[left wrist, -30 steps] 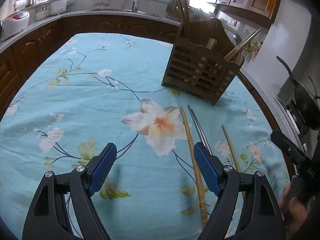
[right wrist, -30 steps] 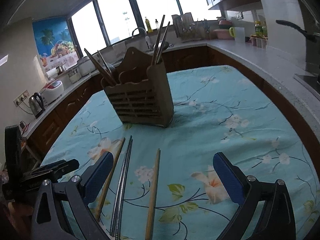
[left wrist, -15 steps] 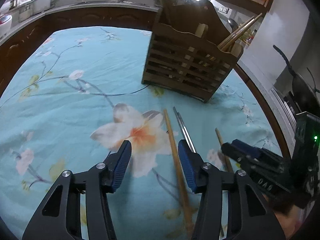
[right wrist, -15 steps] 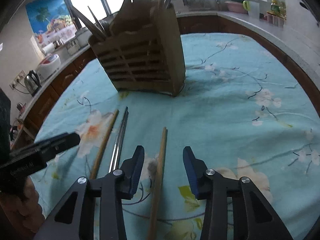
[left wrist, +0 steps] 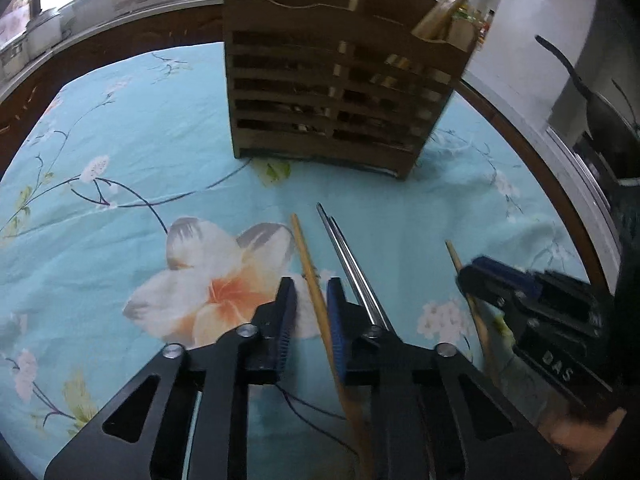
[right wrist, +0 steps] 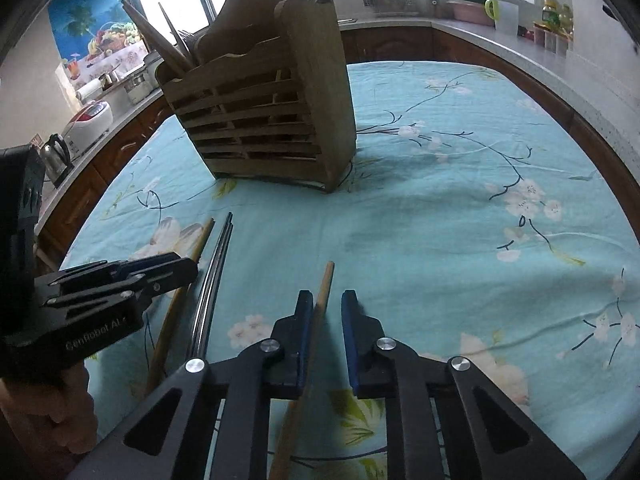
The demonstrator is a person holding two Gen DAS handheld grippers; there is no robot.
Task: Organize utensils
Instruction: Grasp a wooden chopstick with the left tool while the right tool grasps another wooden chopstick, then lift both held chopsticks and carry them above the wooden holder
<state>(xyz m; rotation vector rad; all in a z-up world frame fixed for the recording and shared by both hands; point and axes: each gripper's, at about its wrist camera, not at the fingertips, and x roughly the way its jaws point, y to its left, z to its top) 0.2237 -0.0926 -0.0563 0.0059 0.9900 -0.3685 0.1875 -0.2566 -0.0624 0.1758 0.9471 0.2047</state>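
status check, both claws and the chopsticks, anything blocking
Left claw open, straddling left wooden chopstick. Right claw open around right wooden chopstick. Both chopsticks flat on cloth. Metal pair lies between; holder path unobstructed.

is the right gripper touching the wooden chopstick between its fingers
Touching. The right wrist view shows the chopstick lying against the right gripper's left pad, with a gap to the other.

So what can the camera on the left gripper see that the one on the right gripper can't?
Only the left wrist view shows the dark pan by the grey wall on the right.

Only the right wrist view shows the kettle, the white rice cooker and the fruit poster.

Both show the wooden utensil holder, the floral tablecloth, two wooden chopsticks and the metal pair between them. Each gripper straddles one wooden chopstick, jaws not yet closed: left gripper, right gripper.
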